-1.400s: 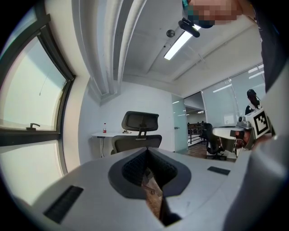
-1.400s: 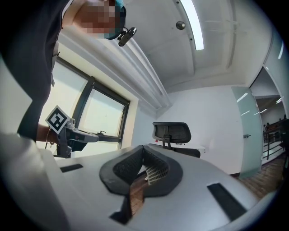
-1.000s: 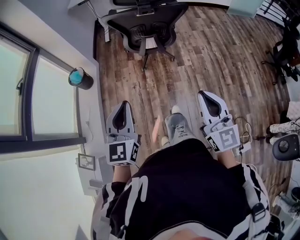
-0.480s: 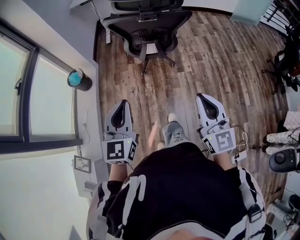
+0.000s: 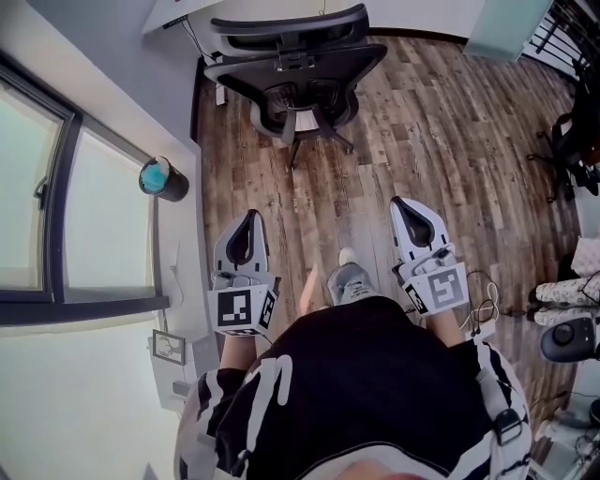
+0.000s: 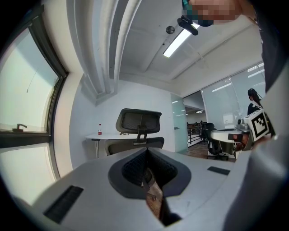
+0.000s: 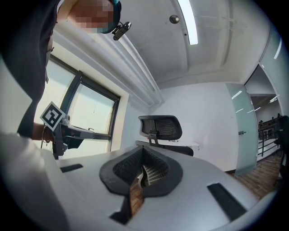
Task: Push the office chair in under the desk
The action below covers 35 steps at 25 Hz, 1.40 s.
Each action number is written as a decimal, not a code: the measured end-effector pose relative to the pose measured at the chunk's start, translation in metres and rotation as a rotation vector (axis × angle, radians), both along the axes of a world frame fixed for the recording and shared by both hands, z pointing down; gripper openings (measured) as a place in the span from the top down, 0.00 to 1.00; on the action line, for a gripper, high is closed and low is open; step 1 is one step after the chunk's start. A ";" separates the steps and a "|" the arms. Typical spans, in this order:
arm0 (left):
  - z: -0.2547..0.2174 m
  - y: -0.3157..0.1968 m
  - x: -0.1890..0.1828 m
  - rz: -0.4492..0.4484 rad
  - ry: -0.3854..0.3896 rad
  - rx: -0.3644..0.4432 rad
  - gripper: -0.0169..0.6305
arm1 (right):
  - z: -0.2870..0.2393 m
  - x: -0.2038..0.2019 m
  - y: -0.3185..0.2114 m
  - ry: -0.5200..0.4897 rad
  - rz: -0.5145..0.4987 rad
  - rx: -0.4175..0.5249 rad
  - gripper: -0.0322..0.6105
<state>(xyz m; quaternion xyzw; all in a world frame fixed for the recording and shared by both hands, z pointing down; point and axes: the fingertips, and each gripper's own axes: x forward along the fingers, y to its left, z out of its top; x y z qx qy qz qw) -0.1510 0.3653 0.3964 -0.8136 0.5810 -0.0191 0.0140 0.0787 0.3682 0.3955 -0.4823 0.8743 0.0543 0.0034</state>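
Black office chair [image 5: 298,58], white desk [image 5: 246,9] — brown floor [image 5: 441,141]

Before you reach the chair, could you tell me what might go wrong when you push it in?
1. The chair stands on a central post, so an off-centre push on its back may swivel it rather than send it straight.
2. A hard shove could jolt the desk and tip the bottle standing on it.
3. Cables lie on the floor by the right foot, a possible trip.

Two grippers, left gripper [image 5: 249,217] and right gripper [image 5: 398,203], one office chair [image 5: 295,56], one desk [image 5: 169,11], one teal-topped cylinder [image 5: 156,175]
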 end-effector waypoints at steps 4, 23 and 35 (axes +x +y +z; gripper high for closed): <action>-0.001 -0.019 0.001 -0.003 -0.005 -0.001 0.96 | -0.004 0.002 -0.021 -0.002 -0.006 0.009 0.93; -0.018 -0.111 0.034 0.005 -0.032 0.008 0.96 | -0.018 0.028 -0.117 -0.009 -0.032 0.015 0.93; -0.020 -0.165 0.057 -0.027 -0.019 0.028 0.96 | -0.021 0.047 -0.175 0.007 -0.073 0.026 0.93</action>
